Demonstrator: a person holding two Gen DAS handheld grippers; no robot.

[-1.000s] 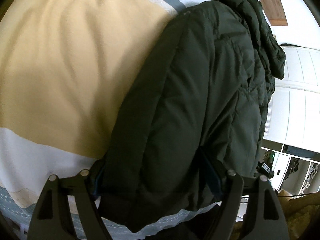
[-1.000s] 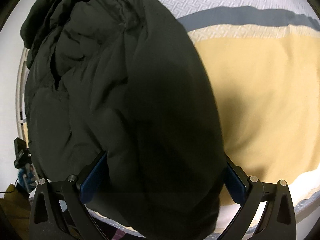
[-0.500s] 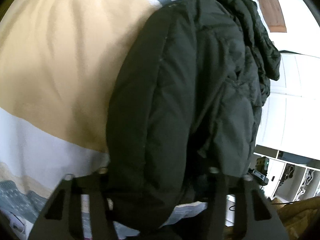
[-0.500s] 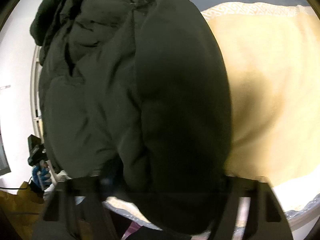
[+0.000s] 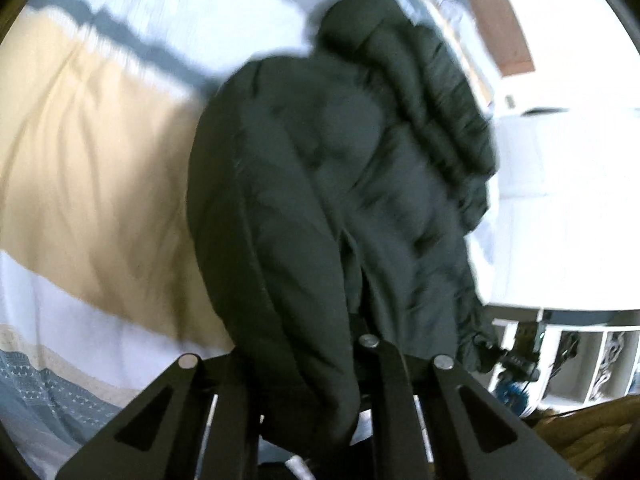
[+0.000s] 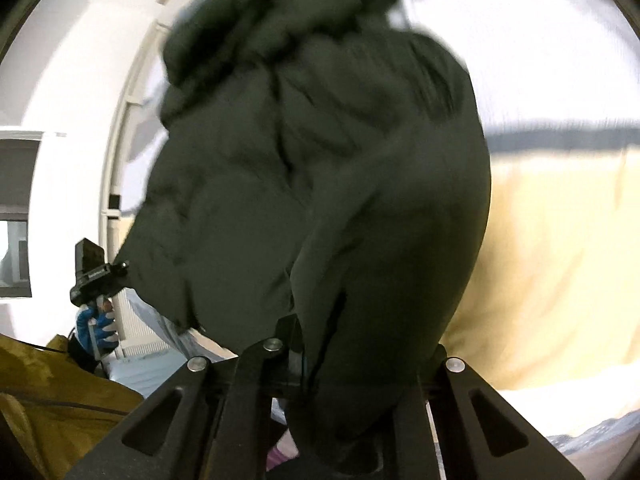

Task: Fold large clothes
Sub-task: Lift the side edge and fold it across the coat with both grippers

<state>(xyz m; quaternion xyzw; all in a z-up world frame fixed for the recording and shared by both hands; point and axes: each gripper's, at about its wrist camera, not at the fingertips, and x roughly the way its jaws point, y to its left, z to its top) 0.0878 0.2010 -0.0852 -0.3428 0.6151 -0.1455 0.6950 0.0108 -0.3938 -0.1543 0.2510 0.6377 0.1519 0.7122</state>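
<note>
A dark green puffer jacket (image 5: pixel 320 184) lies lengthwise on the bed, hood at the far end; it also fills the right wrist view (image 6: pixel 320 200). My left gripper (image 5: pixel 296 360) is shut on the jacket's near hem, and padded fabric bulges out between its fingers. My right gripper (image 6: pixel 352 360) is shut on the near hem too, with a thick fold squeezed between its fingers. Both views are blurred. The fingertips of both grippers are hidden by fabric.
The bedspread (image 5: pixel 88 184) has yellow, white and grey-blue bands. White cabinets and open shelves (image 5: pixel 580 352) stand beyond the bed's right side. The other hand-held gripper and a blue-gloved hand (image 6: pixel 94 304) show at left in the right wrist view. A wooden headboard (image 5: pixel 496 12) is at the far end.
Both grippers have closed from wide open onto the jacket's near hem. The hem has lifted and bunched, and both views have tilted toward the far end of the bed.
</note>
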